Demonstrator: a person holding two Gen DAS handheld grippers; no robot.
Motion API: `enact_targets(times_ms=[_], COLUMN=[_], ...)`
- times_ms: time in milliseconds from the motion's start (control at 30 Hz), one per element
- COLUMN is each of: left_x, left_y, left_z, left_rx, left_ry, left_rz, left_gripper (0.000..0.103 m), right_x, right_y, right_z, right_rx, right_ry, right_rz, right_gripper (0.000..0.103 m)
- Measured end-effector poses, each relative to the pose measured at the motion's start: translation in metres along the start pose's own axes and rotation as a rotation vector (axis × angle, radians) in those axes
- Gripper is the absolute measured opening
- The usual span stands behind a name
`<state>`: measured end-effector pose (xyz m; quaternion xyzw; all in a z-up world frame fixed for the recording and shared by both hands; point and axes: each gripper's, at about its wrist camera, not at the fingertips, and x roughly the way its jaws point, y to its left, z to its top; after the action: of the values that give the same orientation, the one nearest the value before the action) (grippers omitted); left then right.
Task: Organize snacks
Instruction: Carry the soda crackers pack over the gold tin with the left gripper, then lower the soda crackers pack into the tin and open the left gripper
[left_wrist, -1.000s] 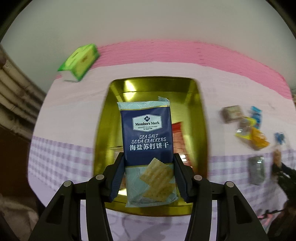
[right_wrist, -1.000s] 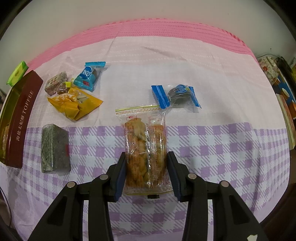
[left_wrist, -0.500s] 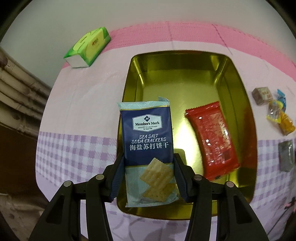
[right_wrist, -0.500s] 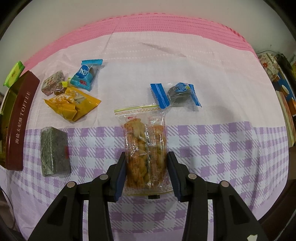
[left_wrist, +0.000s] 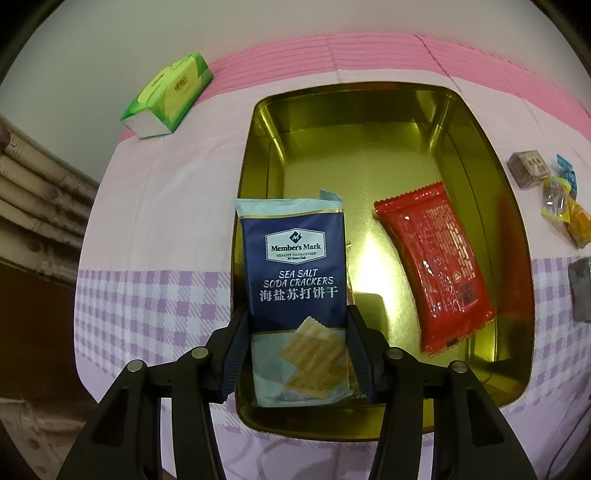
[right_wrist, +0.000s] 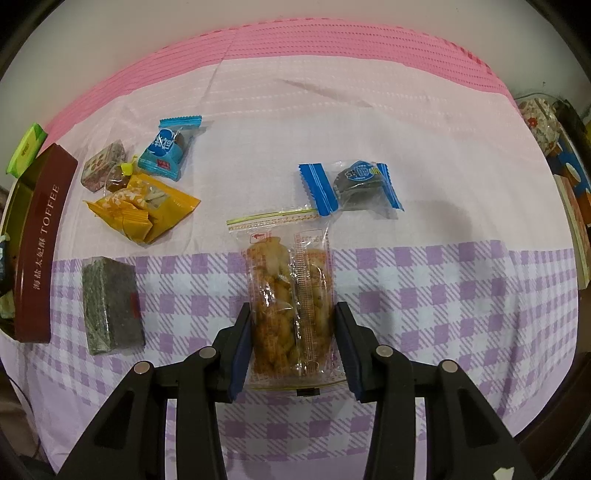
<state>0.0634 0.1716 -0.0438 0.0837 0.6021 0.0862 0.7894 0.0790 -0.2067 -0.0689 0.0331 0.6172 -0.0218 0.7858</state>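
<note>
My left gripper (left_wrist: 295, 354) is shut on a blue soda cracker pack (left_wrist: 295, 291), held over the near left part of the gold tin (left_wrist: 369, 122). A red snack packet (left_wrist: 436, 266) lies inside the tin on the right. My right gripper (right_wrist: 293, 347) is shut on a clear bag of fried snacks (right_wrist: 290, 295) above the checked tablecloth. Left of it in the right wrist view lie a dark seaweed block (right_wrist: 110, 306), a yellow packet (right_wrist: 142, 210), a blue candy (right_wrist: 170, 147) and a brown cube (right_wrist: 103, 166). A blue-ended dark candy (right_wrist: 354, 184) lies beyond the bag.
A green tissue pack (left_wrist: 168, 96) sits on the cloth beyond the tin's left corner. The tin's brown TOFFEE side (right_wrist: 40, 243) shows at the left edge of the right wrist view. Patterned boxes (right_wrist: 543, 122) stand at the table's right edge.
The left gripper with the cracker pack has sunk toward the tin and swung left, bringing the red packet and the tin floor into full view. The right gripper has kept still.
</note>
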Motion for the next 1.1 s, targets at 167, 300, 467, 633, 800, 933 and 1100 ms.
enact_targets(times_ms=[167,300,467,633,800,933,1100], left_x=[0.000,0.000,-0.001,-0.006,-0.018,-0.030,-0.038], left_y=[-0.001,0.000,0.003,0.012,0.028,0.044,0.065], left_z=[-0.001,-0.002,-0.001,-0.001,-0.001,-0.002,-0.009], left_rx=[0.006,0.004,-0.003,-0.045,-0.123,-0.200,-0.280], left_ry=[-0.010,-0.014,-0.028,-0.063,-0.134,-0.184,-0.214], left_rz=[0.008,0.000,-0.020,-0.078,-0.172,-0.206,-0.164], left_gripper=[0.052,0.052,0.052,0.053,0.060,0.060,0.060], right_x=[0.000,0.000,-0.002,-0.010,-0.032,-0.055,-0.075], right_y=[0.000,0.002,0.003,0.007,0.018,0.037,0.074], right_z=[-0.001,-0.002,-0.004,-0.003,0.004,0.009,0.015], right_rx=[0.003,0.011,0.037,0.055,0.054,0.029,-0.033], right_ry=[0.001,-0.001,-0.004,-0.025,-0.086,-0.144,-0.175], right_rz=[-0.008,-0.016,-0.022,-0.018,-0.023,0.001,0.062], right_gripper=[0.039,0.039,0.038,0.038,0.038,0.038,0.038])
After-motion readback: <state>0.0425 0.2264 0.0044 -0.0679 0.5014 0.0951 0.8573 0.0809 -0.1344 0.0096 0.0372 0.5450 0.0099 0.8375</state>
